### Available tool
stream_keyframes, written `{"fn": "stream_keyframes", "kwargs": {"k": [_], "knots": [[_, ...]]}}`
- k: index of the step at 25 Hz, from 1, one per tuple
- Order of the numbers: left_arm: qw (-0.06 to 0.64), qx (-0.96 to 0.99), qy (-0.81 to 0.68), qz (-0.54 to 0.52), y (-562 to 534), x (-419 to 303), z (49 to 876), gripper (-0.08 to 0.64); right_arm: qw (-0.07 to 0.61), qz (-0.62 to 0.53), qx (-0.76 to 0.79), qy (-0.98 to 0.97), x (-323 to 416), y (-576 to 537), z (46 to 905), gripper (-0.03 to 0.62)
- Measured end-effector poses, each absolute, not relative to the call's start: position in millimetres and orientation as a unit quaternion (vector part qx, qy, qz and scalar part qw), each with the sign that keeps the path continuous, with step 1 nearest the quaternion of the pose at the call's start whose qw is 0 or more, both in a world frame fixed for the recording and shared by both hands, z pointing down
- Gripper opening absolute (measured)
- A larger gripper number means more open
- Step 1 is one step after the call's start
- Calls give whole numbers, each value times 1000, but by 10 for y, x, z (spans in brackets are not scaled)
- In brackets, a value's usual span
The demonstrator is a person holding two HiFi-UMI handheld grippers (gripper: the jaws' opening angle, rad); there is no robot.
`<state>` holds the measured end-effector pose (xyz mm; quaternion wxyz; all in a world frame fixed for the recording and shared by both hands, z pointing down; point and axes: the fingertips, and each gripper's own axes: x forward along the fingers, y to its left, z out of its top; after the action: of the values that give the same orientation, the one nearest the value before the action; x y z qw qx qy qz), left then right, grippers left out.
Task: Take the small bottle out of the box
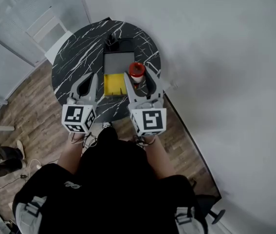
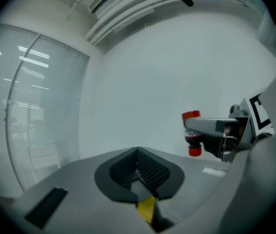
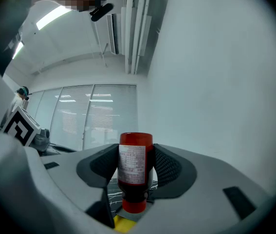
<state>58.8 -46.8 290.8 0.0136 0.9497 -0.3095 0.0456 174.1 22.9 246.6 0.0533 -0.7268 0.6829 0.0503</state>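
A small red bottle with a white label is off the table, just right of the open box. My right gripper is shut on it. In the right gripper view the bottle stands between the pads with its cap down, and my right gripper clamps its middle. The left gripper view shows the bottle in the right gripper. The box has a grey inside and a yellow flap at its near end. My left gripper hovers left of the flap, its jaws shut and holding nothing.
The box lies on a round black marble table beside a white wall. A white chair stands at the table's far left. A dark object lies at the box's far end. Wooden floor surrounds the table.
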Motion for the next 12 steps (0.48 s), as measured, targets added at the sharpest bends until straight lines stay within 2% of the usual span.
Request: {"fn": "stream_keyframes", "kwargs": {"k": [12], "knots": [[14,947,-319,37,-553,434,2830,-2,40,68,-736,672,1772,280,2331,210]]}}
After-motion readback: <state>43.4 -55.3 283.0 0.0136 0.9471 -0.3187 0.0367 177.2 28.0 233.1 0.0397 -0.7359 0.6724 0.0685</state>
